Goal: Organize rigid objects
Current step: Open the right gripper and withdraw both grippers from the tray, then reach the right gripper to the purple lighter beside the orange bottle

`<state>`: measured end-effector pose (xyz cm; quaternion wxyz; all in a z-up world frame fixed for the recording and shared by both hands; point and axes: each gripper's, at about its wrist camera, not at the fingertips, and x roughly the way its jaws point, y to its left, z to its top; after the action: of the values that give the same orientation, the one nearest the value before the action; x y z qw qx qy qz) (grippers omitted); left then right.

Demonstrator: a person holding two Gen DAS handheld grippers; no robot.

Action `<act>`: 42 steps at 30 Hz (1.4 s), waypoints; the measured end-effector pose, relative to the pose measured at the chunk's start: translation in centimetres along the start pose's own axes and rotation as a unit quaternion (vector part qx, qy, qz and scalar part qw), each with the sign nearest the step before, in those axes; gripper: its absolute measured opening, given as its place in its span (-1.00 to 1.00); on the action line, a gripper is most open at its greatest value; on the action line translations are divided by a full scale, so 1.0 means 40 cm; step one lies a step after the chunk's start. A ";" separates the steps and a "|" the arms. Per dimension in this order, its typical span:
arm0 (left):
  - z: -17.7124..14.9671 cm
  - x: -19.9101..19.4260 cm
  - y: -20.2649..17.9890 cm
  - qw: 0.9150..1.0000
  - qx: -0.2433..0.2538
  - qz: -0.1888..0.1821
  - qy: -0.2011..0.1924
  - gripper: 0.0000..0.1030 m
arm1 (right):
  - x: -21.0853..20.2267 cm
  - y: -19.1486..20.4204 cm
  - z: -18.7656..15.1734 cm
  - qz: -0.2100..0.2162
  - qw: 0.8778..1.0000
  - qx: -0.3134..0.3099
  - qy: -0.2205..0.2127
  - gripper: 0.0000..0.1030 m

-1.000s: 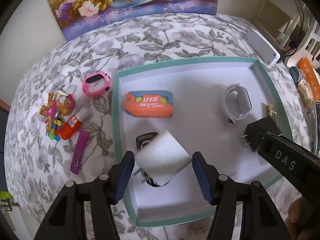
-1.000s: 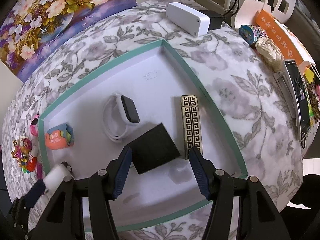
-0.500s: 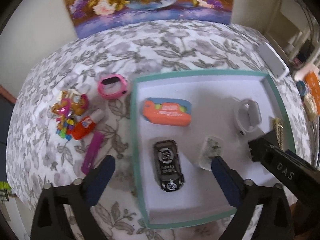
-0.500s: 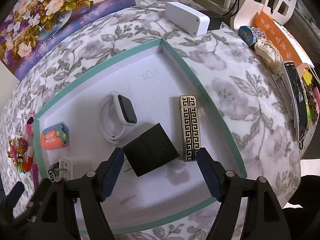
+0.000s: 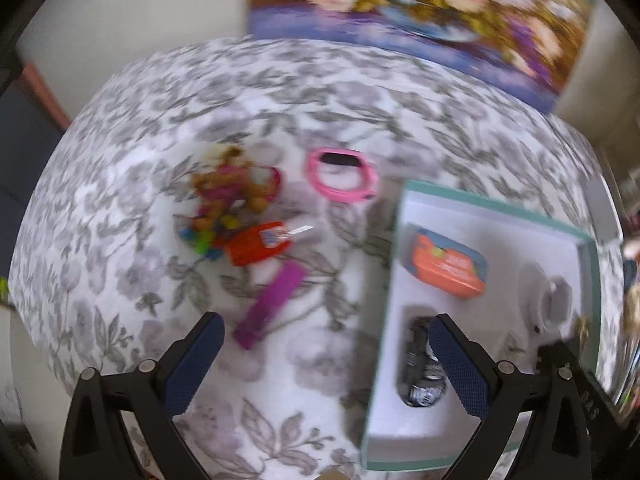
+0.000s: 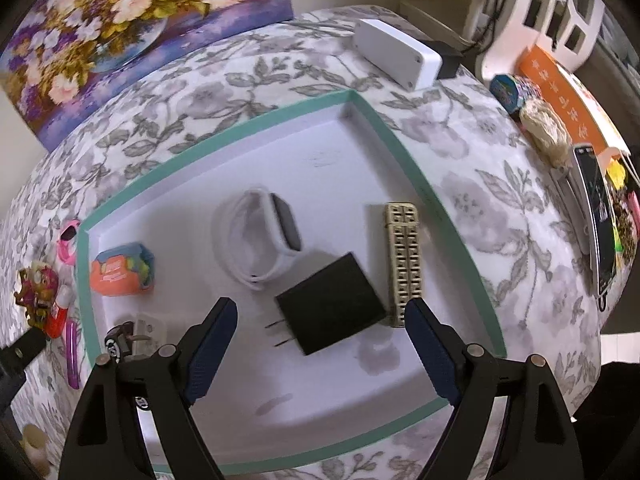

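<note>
A teal-rimmed white tray [image 6: 256, 125] [image 5: 496, 203] holds a black charger [image 6: 332, 302], a white watch [image 6: 260, 240], a gold patterned lighter [image 6: 403, 264], an orange case [image 6: 120, 274] [image 5: 450, 270], a white plug [image 6: 148, 332] and a black car key [image 5: 420, 364]. My right gripper [image 6: 320, 348] hangs open just above the black charger, holding nothing. My left gripper [image 5: 326, 364] is open over the tablecloth at the tray's left edge. On the cloth lie a purple stick [image 5: 272, 310], a red glue bottle [image 5: 258, 246], a toy keychain [image 5: 228, 192] and a pink watch [image 5: 342, 174].
A white box [image 6: 396, 54] sits behind the tray. At the right table edge are a phone [image 6: 598, 216], a roll of tape [image 6: 516, 90] and an orange booklet [image 6: 564, 92]. A flower painting [image 6: 120, 36] leans on the wall.
My left gripper let go of the white plug in the tray, opened wide and swung left toward the loose items. My right gripper opened and left the black charger lying in the tray.
</note>
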<state>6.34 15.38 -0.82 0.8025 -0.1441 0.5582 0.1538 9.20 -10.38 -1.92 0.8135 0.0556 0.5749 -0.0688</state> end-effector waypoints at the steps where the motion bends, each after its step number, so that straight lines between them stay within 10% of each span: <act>1: 0.005 0.000 0.021 1.000 -0.013 -0.002 0.001 1.00 | -0.003 0.011 -0.003 0.002 1.000 -0.006 -0.002 0.67; 21: 0.056 -0.026 0.354 0.990 -0.142 0.016 -0.015 1.00 | -0.075 0.209 -0.045 0.023 0.993 -0.090 -0.076 0.67; 42: 0.046 0.050 0.413 0.986 -0.161 -0.001 0.034 1.00 | -0.061 0.515 -0.164 0.048 0.962 -0.255 -0.080 0.67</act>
<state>1.84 31.33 -3.05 0.7494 -0.2776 0.5530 0.2357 5.94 11.13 -1.55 0.8462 -0.1322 0.5032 0.1149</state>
